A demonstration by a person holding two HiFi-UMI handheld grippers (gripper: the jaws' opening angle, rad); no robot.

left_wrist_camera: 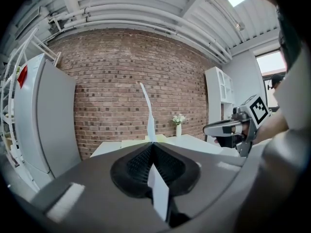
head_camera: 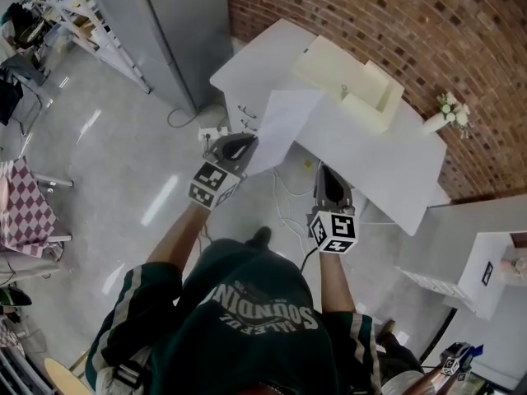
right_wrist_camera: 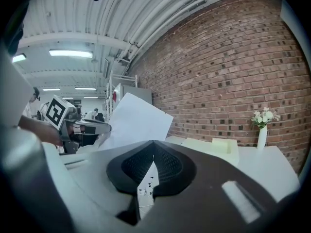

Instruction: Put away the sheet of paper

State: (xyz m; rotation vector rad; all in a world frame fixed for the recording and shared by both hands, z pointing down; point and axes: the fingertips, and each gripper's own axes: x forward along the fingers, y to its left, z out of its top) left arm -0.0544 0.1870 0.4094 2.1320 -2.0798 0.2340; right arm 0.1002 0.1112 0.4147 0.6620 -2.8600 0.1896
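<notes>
1. Sheet of paper (head_camera: 284, 130): pinched at its lower corner by the left gripper (head_camera: 245, 144) and held up in the air, tilted. In the head view it overlaps the near-left edge of the white table (head_camera: 375, 159).
2. Left gripper view: the jaws of the left gripper (left_wrist_camera: 152, 142) are clamped tight on the sheet (left_wrist_camera: 148, 115). The sheet shows edge-on, rising as a thin white strip from the jaw tips, with a short tail hanging out below the pads.
3. Right gripper view: the sheet (right_wrist_camera: 137, 121) shows broadside at left, one corner pointing up toward the brick wall (right_wrist_camera: 228, 72).
4. Right gripper (head_camera: 328, 169): its jaws are closed together with nothing between them (right_wrist_camera: 153, 142). Only a pale, speckled surface shows through the gap below the tips.
5. In the head view the right gripper sits at the table's near edge, apart from the sheet and to its right.
6. Pale yellow organizer (head_camera: 333, 62) stands on the table at the wall side. The sheet's far corner comes near it; contact can't be judged.
7. Vase (head_camera: 434, 123) with white flowers stands at the table's far right end, against the brick wall.
8. Grey cabinet (head_camera: 165, 23) stands left of the table.
</notes>
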